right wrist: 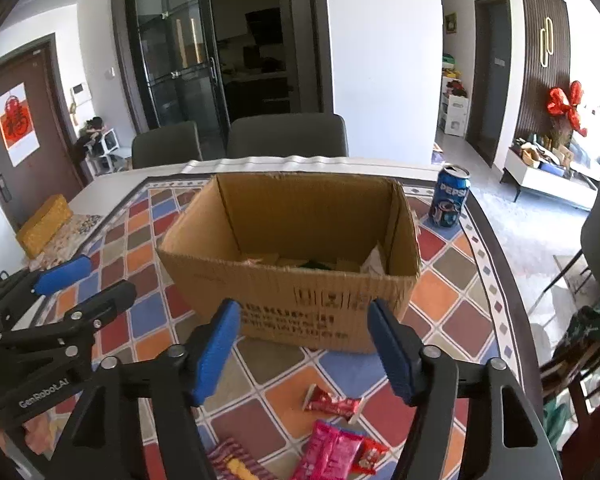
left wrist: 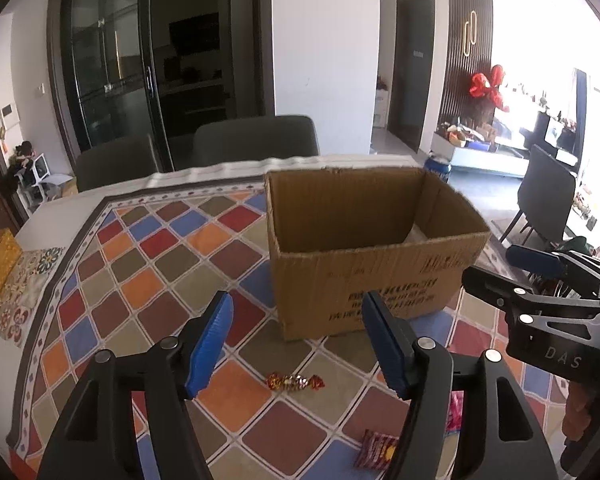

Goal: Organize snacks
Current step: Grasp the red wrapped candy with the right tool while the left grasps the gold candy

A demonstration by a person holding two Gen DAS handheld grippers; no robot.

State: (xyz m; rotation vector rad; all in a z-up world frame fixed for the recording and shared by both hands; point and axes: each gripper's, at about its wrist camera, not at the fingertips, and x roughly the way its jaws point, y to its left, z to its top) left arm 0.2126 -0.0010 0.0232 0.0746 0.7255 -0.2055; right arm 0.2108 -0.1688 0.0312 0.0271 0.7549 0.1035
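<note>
An open cardboard box (left wrist: 364,276) stands on the patterned tablecloth; in the right wrist view the box (right wrist: 296,280) holds a few items at its bottom. My left gripper (left wrist: 298,344) is open and empty above a twisted red-gold candy (left wrist: 295,381). A red snack packet (left wrist: 376,450) lies near its right finger. My right gripper (right wrist: 304,350) is open and empty in front of the box, above a small red packet (right wrist: 332,400), a pink packet (right wrist: 328,452) and a striped red packet (right wrist: 236,460). Each gripper shows at the edge of the other's view.
A blue Pepsi can (right wrist: 449,196) stands right of the box near the table's edge. A yellow box (right wrist: 46,226) lies at the far left. Grey chairs (right wrist: 288,136) stand behind the table. The tablecloth (left wrist: 172,264) is bare left of the box.
</note>
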